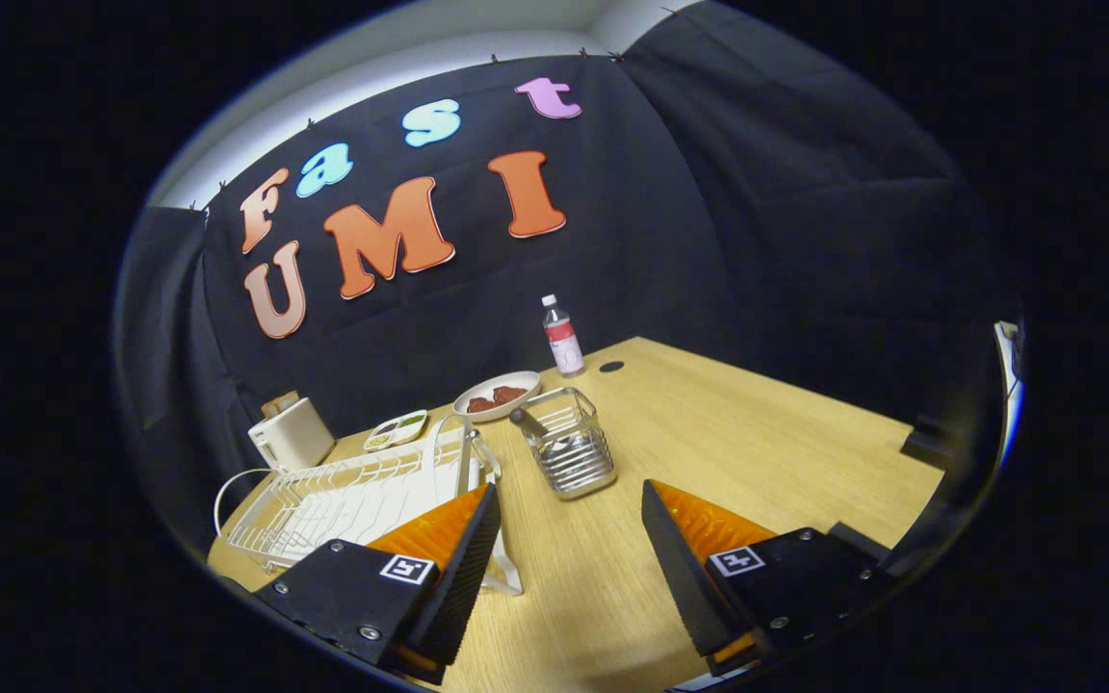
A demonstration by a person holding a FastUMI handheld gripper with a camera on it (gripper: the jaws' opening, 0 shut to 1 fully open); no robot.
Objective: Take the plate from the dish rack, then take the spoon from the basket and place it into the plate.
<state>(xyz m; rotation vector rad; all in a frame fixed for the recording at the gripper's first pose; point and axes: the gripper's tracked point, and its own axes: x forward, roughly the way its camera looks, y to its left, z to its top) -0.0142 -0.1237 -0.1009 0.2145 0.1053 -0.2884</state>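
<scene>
Two jaws (pixel 569 505) spread wide over bare table (pixel 757 452) at the bottom of my frame, holding nothing. Just beyond, lower left, I see the white dish rack (pixel 343 500); the wire basket (pixel 569 445) stands centre. I cannot pick out plate or spoon.

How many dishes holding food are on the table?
2. A round plate with dark red pieces sits behind the wire basket; a small divided dish lies between it and the toaster. The open claw hovers by the dish rack, which may hide others.
</scene>
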